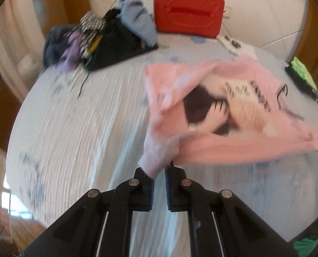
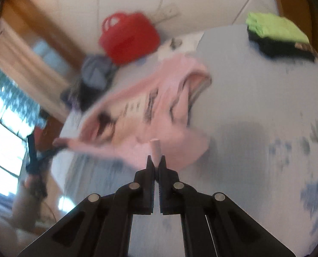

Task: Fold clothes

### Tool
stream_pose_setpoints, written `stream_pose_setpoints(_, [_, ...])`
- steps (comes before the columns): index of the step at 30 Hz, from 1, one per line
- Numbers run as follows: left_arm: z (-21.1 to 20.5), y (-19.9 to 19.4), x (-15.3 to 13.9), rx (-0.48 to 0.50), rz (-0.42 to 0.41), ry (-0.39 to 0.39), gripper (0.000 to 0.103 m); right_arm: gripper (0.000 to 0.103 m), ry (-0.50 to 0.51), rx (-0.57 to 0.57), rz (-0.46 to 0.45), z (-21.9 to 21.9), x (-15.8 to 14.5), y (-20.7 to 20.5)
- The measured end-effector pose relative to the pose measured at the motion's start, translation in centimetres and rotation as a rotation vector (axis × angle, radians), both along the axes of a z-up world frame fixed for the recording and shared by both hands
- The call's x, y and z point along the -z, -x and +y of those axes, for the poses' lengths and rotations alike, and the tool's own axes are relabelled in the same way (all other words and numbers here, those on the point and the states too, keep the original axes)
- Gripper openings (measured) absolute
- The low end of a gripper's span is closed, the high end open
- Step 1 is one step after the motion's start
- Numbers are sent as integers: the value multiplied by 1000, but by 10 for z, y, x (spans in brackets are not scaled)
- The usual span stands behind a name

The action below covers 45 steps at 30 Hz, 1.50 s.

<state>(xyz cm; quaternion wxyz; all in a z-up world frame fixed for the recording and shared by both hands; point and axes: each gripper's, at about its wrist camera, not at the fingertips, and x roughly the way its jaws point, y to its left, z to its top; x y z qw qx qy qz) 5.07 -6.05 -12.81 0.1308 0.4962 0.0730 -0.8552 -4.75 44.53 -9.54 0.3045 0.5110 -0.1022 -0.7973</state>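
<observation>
While gripper-held [image 2: 156, 160], pink shirt [image 2: 159, 107] aloft.

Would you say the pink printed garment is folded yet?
Not folded: the pink printed garment hangs loosely bunched between both grippers, above the pale blue bedsheet.

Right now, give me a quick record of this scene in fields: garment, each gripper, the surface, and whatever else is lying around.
garment: pink printed shirt, lifted and bunched, not yet folded
left gripper: shut on a shirt edge
right gripper: shut on another shirt edge
surface: pale blue bedsheet
unfolded pile: dark and blue clothes, far left
folded stack: green on black, far right
other: red case against headboard
</observation>
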Motion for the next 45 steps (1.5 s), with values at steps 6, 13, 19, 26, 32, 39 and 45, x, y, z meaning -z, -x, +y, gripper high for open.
stream_pose_setpoints(6, [4, -43, 20, -30, -81, 10, 8, 3, -60, -33, -87, 20, 26, -48])
stream_pose_setpoints(13, [8, -30, 11, -35, -67, -30, 9, 14, -49, 105, -87, 41, 30, -36])
stream_pose_setpoints(19, [24, 34, 13, 52, -63, -77, 9, 36, -77, 224, -124, 36, 46, -3])
stream_pose_setpoints(26, [83, 140, 1, 344, -23, -103, 81, 37, -126, 366, -156, 6, 73, 38])
stream_pose_setpoints(32, [188, 262, -21, 732, -5, -44, 81, 37, -135, 526, -163, -9, 81, 45])
stream_pose_setpoints(39, [317, 363, 13, 1080, -64, 62, 81, 40, -143, 688, -184, -10, 85, 39])
stream_pose_setpoints(45, [363, 395, 67, 1150, -148, 162, 57, 53, -216, 767, -186, -5, 81, 39])
